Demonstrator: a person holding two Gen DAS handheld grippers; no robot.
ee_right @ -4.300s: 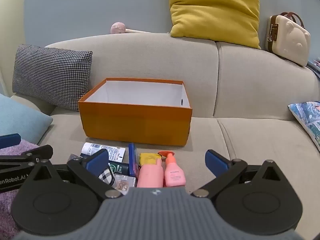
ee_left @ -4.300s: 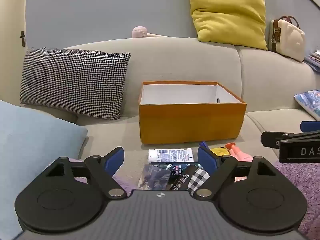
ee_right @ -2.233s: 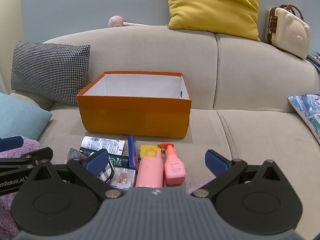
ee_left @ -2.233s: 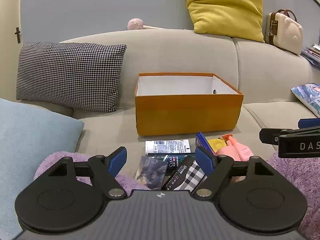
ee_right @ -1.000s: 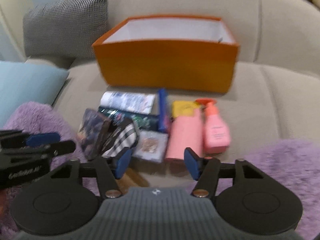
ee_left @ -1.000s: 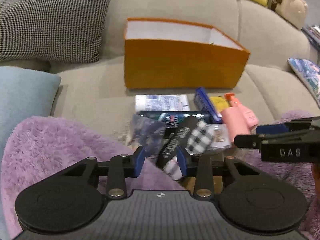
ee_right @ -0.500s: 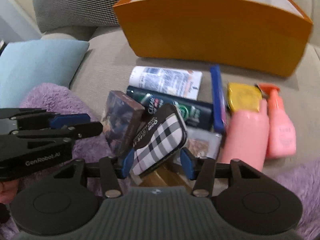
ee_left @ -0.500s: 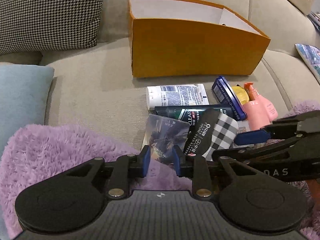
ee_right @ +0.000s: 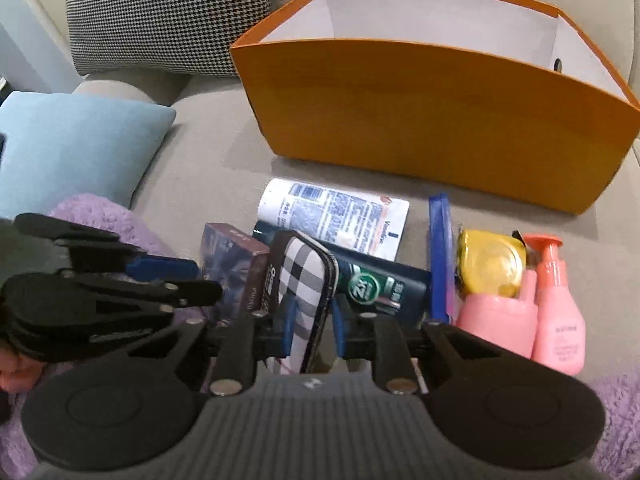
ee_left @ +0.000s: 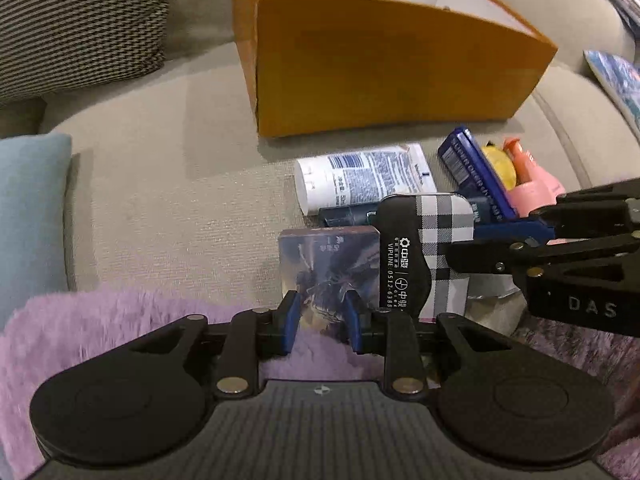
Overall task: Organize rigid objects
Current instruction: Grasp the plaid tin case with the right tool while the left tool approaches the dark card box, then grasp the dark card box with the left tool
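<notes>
An open orange box (ee_left: pixel 384 80) (ee_right: pixel 440 120) stands on the grey sofa seat. In front of it lie a white tube (ee_left: pixel 360 180), a dark green tube (ee_right: pixel 384 288), a blue flat case (ee_right: pixel 440 256), a yellow tin (ee_right: pixel 490 262) and two pink bottles (ee_right: pixel 556 320). My left gripper (ee_left: pixel 319 310) is closed around a dark purple card box (ee_left: pixel 328 264) (ee_right: pixel 236 260). My right gripper (ee_right: pixel 310 320) is closed around a black‑and‑white plaid case (ee_right: pixel 302 280) (ee_left: pixel 436 248), held on edge beside the card box.
A houndstooth cushion (ee_right: pixel 168 12) leans at the back left. A light blue cushion (ee_right: pixel 76 140) lies at the left. A purple fluffy blanket (ee_left: pixel 120 320) covers the near edge under both grippers. A printed cushion (ee_left: pixel 616 76) is at the far right.
Both grippers dropped from a raised view down to the pile and narrowed from wide open. The left closed around the card box, the right around the plaid case, which now stands on edge.
</notes>
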